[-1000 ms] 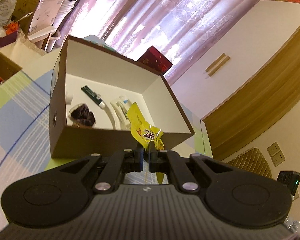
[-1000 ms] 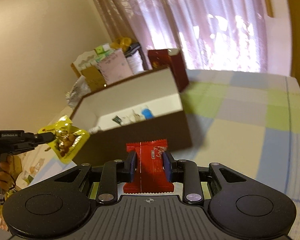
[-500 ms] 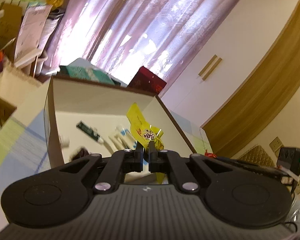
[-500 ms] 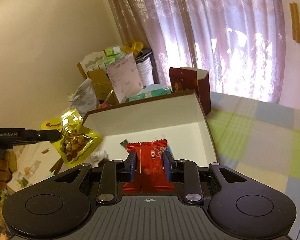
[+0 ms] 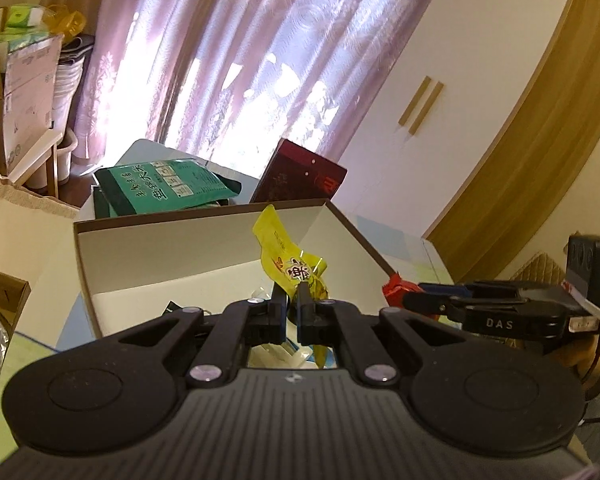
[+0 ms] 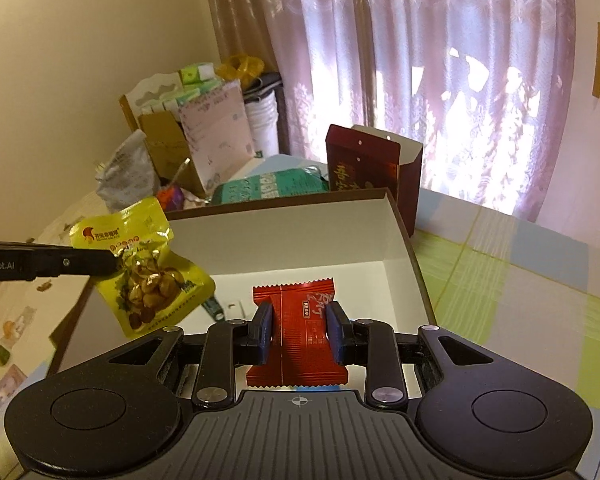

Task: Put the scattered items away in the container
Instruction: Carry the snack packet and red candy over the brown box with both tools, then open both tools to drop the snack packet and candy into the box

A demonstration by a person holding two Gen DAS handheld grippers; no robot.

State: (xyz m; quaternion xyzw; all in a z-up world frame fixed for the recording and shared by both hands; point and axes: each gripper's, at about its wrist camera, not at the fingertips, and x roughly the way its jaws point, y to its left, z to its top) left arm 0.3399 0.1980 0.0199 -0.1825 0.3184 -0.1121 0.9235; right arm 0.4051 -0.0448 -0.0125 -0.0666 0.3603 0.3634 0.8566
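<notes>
Two hand-held claws hang over an open box point(image 6: 396, 236), brown outside and white inside, on a table covered by a checked cloth point(image 6: 516, 280). The left claw point(image 5: 292, 300) is pinched tight on a yellow snack packet point(image 5: 288, 264), which dangles above the box's left side in the right wrist view point(image 6: 152, 272). The right claw point(image 6: 299, 330) is closed partway, its blue pads point(image 6: 265, 330) clamping a red candy wrapper point(image 6: 300, 332) above the box's white floor. A small dark green sachet point(image 6: 214, 310) lies inside the box. Behind the box stand a dark red carton point(image 6: 364, 164) and a green bag point(image 5: 164, 192), before sunlit mauve curtains point(image 6: 440, 60).
</notes>
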